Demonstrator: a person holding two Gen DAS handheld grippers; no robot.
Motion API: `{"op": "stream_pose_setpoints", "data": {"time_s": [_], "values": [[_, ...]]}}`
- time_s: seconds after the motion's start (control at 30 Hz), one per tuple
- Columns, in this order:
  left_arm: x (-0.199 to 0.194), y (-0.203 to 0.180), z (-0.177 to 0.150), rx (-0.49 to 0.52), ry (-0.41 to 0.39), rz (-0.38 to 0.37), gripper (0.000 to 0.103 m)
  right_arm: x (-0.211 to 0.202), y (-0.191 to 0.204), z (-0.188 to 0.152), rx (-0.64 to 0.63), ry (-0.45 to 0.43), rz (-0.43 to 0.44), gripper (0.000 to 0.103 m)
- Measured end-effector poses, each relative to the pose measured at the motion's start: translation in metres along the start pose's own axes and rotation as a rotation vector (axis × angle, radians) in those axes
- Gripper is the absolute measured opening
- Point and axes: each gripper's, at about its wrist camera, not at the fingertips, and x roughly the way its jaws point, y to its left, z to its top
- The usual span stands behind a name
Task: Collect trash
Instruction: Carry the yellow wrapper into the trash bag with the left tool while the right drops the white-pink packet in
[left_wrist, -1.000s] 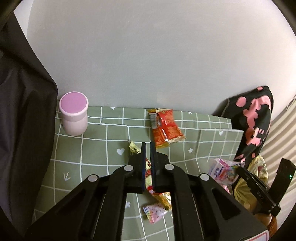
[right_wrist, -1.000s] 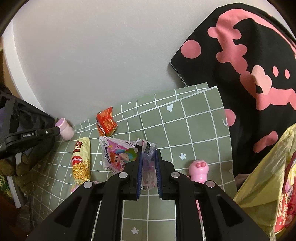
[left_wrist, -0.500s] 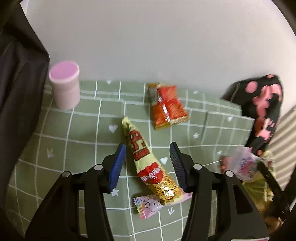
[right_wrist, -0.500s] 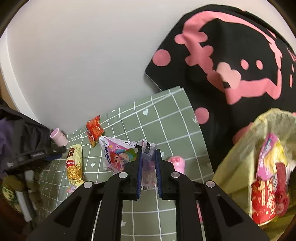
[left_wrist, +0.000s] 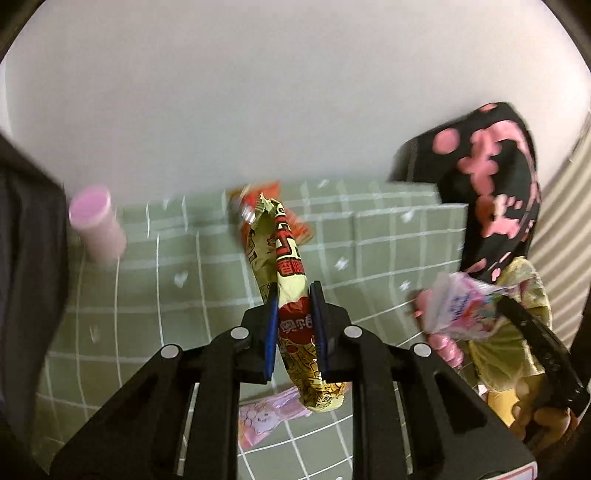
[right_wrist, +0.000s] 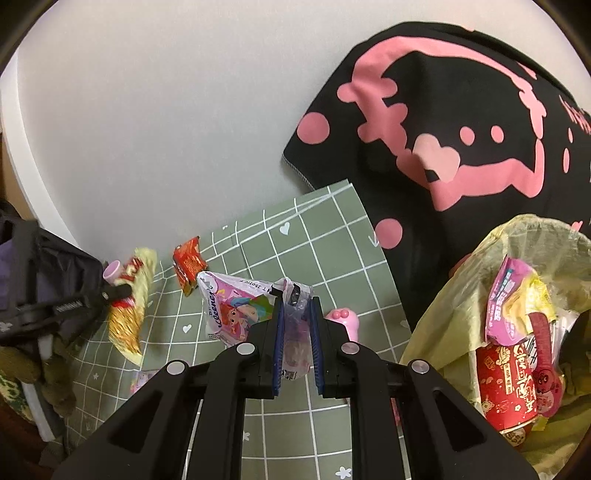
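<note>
My left gripper (left_wrist: 293, 295) is shut on a long yellow and red snack wrapper (left_wrist: 291, 280) and holds it above the green checked mat (left_wrist: 184, 302). The same wrapper shows in the right wrist view (right_wrist: 127, 314). My right gripper (right_wrist: 297, 310) is shut on a pink cartoon wrapper (right_wrist: 236, 310), held above the mat, left of the yellow trash bag (right_wrist: 454, 295). That pink wrapper also shows in the left wrist view (left_wrist: 458, 308). A red snack packet (right_wrist: 188, 264) and a small pink wrapper (left_wrist: 269, 413) lie on the mat.
A pink lidded cup (left_wrist: 98, 225) stands at the mat's back left. A pink pig toy (right_wrist: 343, 319) sits near the bag. The bag holds several wrappers and a red cup (right_wrist: 506, 384). A black and pink cloth (right_wrist: 461, 129) hangs behind. Dark fabric (left_wrist: 26, 277) lies left.
My left gripper closed on the yellow and red wrapper and lifted it off the mat. My right gripper carried the pink wrapper rightward, bringing the trash bag into fuller view.
</note>
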Motion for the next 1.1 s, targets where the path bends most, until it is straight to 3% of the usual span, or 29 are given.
{"op": "stream_pose_setpoints", "data": {"time_s": [0.17, 0.5, 0.8, 1.1], "values": [[-0.020, -0.015, 0.017, 0.035, -0.056, -0.040, 0.016, -0.013, 0.002, 0.010, -0.037, -0.036, -0.027, 0.014], [-0.028, -0.067, 0.050, 0.101, -0.099, -0.197, 0.016, -0.057, -0.025, 0.041, -0.054, -0.131, -0.134, 0.014], [-0.007, -0.138, 0.063, 0.209, -0.077, -0.311, 0.016, -0.101, -0.095, 0.053, 0.017, -0.203, -0.320, 0.014], [0.010, -0.194, 0.063, 0.277, -0.035, -0.420, 0.016, -0.131, -0.159, 0.037, 0.171, -0.236, -0.419, 0.014]]}}
